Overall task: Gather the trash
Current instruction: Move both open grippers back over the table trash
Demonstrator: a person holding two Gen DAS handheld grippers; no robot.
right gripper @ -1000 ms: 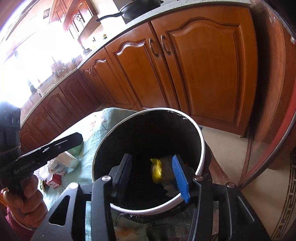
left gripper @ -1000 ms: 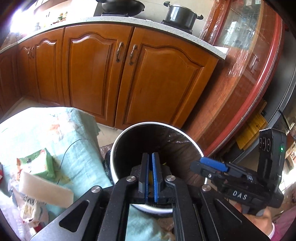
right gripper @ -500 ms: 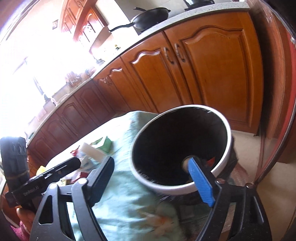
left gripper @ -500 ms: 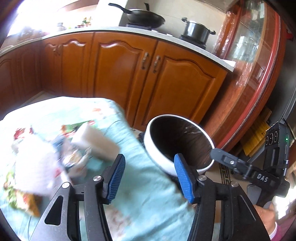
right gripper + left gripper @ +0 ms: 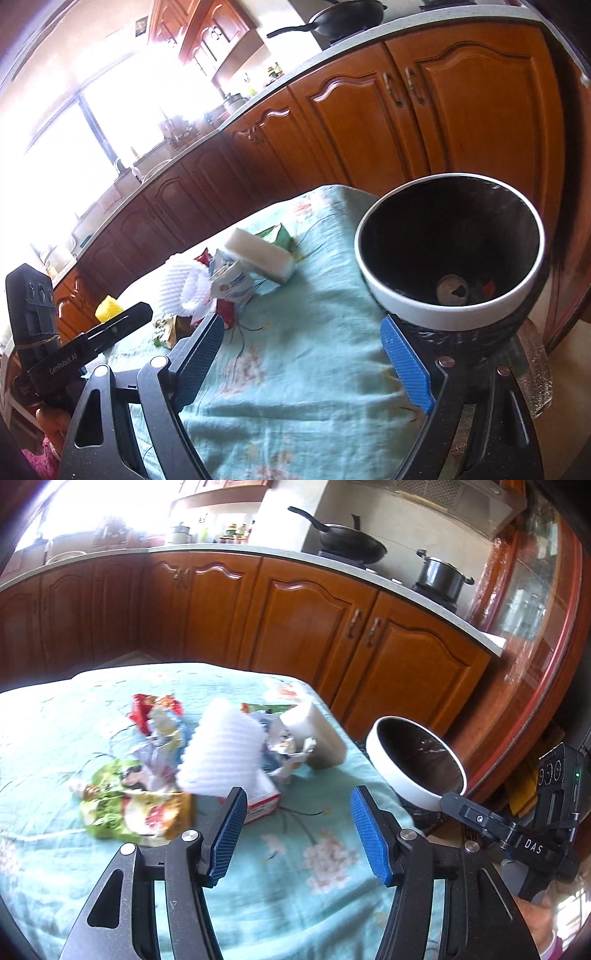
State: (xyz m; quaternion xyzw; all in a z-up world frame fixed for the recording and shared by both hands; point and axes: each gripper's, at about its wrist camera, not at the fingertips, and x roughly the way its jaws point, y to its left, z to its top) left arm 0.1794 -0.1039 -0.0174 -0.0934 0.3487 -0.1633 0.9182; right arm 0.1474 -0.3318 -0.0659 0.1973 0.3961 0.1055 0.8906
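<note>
A pile of trash lies on the teal tablecloth [image 5: 314, 886]: white foam sheet [image 5: 221, 753], white sponge block [image 5: 314, 734], green snack wrapper [image 5: 122, 805], red wrapper [image 5: 142, 710]. The white-rimmed bin with a black liner [image 5: 413, 764] stands at the table's right edge. My left gripper [image 5: 297, 834] is open and empty, hovering just in front of the pile. My right gripper [image 5: 301, 363] is open and empty over the cloth, left of the bin [image 5: 450, 258], which holds a can [image 5: 452, 291]. The sponge block [image 5: 260, 254] and foam [image 5: 183, 284] show there too.
Wooden kitchen cabinets [image 5: 295, 627] stand behind the table, with a wok [image 5: 351, 542] and a pot [image 5: 439, 576] on the counter. A glass-fronted wooden cabinet [image 5: 528, 609] is at the right. A yellow object [image 5: 108, 306] lies at the far left of the table.
Both grippers pulled back from over the bin and swung left toward the table. The left gripper opened. The item the right gripper dropped now lies in the bin.
</note>
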